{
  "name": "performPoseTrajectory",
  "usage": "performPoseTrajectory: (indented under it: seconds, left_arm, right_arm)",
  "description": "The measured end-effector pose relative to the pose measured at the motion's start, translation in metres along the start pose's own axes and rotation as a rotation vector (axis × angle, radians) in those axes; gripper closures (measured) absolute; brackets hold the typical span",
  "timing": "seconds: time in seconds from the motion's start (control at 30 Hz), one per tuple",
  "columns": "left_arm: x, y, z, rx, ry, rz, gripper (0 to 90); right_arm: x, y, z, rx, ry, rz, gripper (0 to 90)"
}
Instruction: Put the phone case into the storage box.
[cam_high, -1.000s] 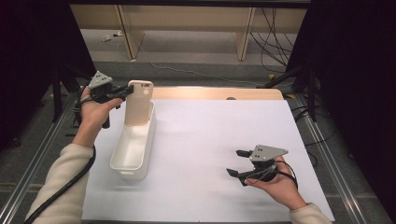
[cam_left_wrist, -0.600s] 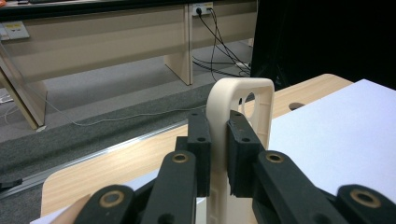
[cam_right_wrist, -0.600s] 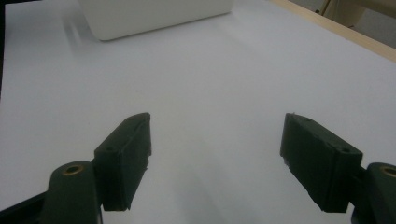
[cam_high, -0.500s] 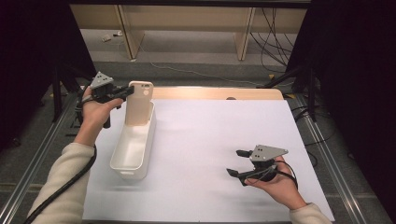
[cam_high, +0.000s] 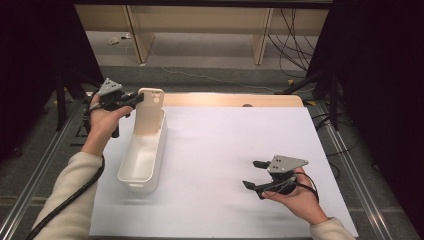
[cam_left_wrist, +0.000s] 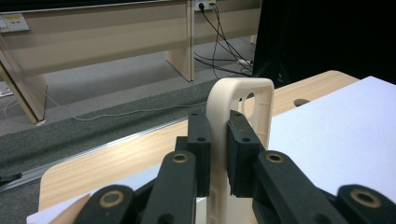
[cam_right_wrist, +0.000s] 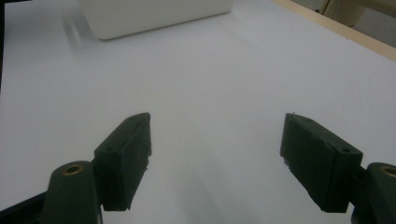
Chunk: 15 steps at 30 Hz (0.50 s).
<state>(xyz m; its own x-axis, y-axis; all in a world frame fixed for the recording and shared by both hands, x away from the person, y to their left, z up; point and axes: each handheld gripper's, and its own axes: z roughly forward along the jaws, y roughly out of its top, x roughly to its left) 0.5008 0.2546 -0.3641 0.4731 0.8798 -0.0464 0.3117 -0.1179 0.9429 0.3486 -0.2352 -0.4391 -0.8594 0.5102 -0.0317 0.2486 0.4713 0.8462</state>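
Note:
A long cream plastic container (cam_high: 144, 150) lies on the white sheet at the left, with an upright handle (cam_high: 150, 107) at its far end. My left gripper (cam_high: 134, 99) is shut on that handle from the left side. In the left gripper view the two black pads (cam_left_wrist: 201, 149) clamp the cream handle (cam_left_wrist: 239, 93) between them. My right gripper (cam_high: 254, 174) hovers low over the white sheet at the front right, jaws wide open and nothing between them; in the right gripper view its fingers (cam_right_wrist: 126, 149) frame bare sheet, with the container's end (cam_right_wrist: 154, 14) farther off.
A white sheet (cam_high: 235, 150) covers most of the wooden table (cam_high: 230, 100). Metal rails (cam_high: 350, 165) run along both table sides. Beyond the table lie a grey floor, wooden furniture legs (cam_high: 137, 35) and loose cables (cam_high: 295, 35).

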Motion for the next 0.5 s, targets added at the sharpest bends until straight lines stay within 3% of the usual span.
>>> performPoseTrajectory:
  seconds: [0.5]
  left_arm:
    - [0.0019, -0.0045, 0.0072, 0.010, -0.005, -0.005, 81.3]
  right_arm:
    - [-0.0002, 0.0000, -0.0003, 0.001, -0.001, 0.000, 26.0]
